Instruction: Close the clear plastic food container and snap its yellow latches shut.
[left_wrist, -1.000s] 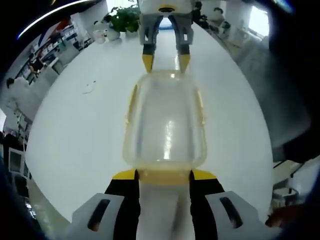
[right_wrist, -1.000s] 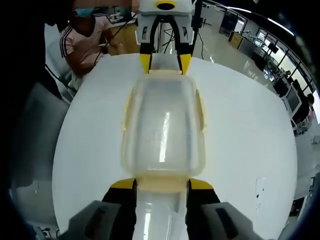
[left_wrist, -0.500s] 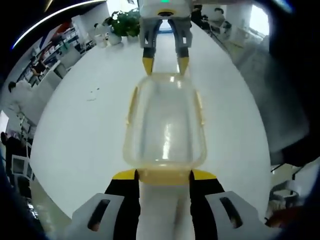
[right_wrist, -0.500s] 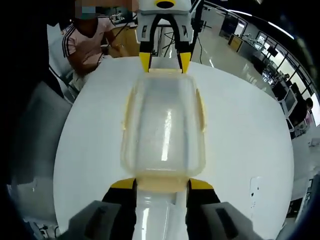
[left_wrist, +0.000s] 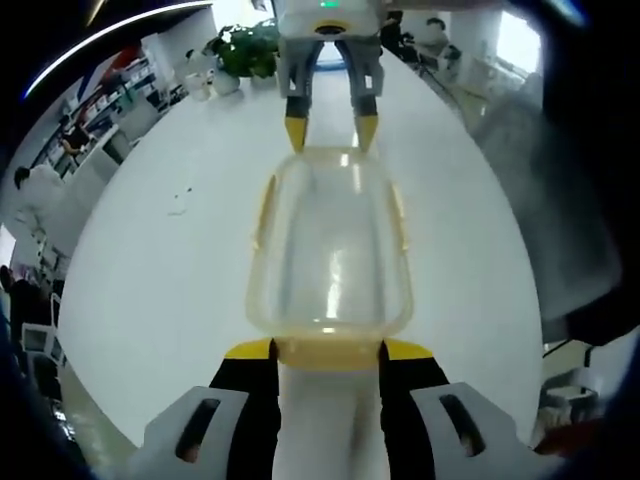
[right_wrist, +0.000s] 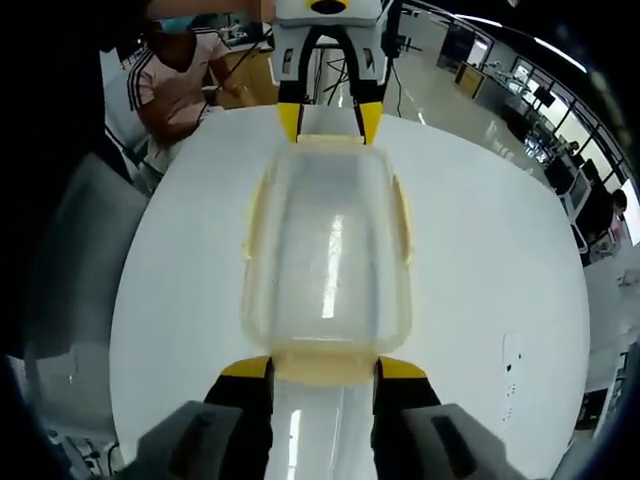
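The clear plastic container (left_wrist: 330, 250) with its lid on lies lengthwise between my two grippers over the white table (left_wrist: 150, 270). My left gripper (left_wrist: 327, 350) is shut on the yellow end latch (left_wrist: 327, 354) nearest to it. From the far side my right gripper (left_wrist: 331, 132) meets the opposite end. In the right gripper view the same container (right_wrist: 328, 250) runs from my right gripper (right_wrist: 325, 368), shut on its near end latch (right_wrist: 325, 370), up to my left gripper (right_wrist: 329, 122). Yellow side latches (left_wrist: 264, 210) (right_wrist: 403, 215) lie along both long edges.
A potted plant (left_wrist: 245, 45) stands at the table's far edge, and a small scrap (left_wrist: 180, 200) lies left of the container. A seated person in a pink shirt (right_wrist: 175, 85) is beyond the table. A grey chair back (right_wrist: 70, 280) is at the left. A small white item (right_wrist: 510, 365) lies near the right edge.
The room behind has shifted slightly in both views, while the container keeps the same place between both grippers. Neither grip has changed.
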